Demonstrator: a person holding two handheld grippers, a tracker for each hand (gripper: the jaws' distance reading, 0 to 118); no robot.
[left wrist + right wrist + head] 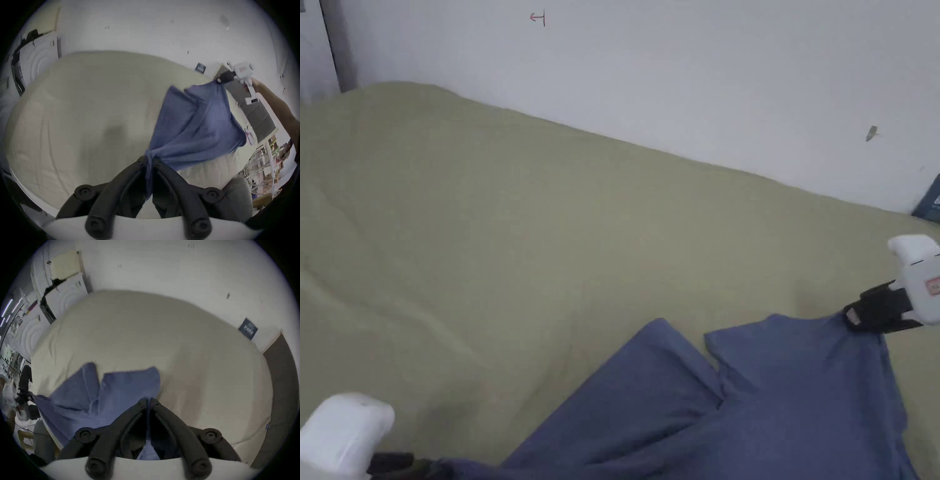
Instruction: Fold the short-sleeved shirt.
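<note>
A blue short-sleeved shirt (775, 406) hangs stretched between my two grippers above a bed with a pale green sheet (519, 237). My left gripper (150, 160) is shut on a bunched corner of the shirt (198, 123), at the lower left of the head view (403, 465). My right gripper (149, 401) is shut on a thin edge of the shirt (113, 394), at the right of the head view (853, 315). One sleeve (662, 356) juts up toward the middle of the bed. The far right gripper (219, 80) shows in the left gripper view, held by a hand.
A white wall (675, 75) runs along the far side of the bed. A dark blue card (248, 328) leans on the wall at the bed's right end. A white door (42, 63) stands beyond the left end. Shelves with clutter (266, 162) stand to the right.
</note>
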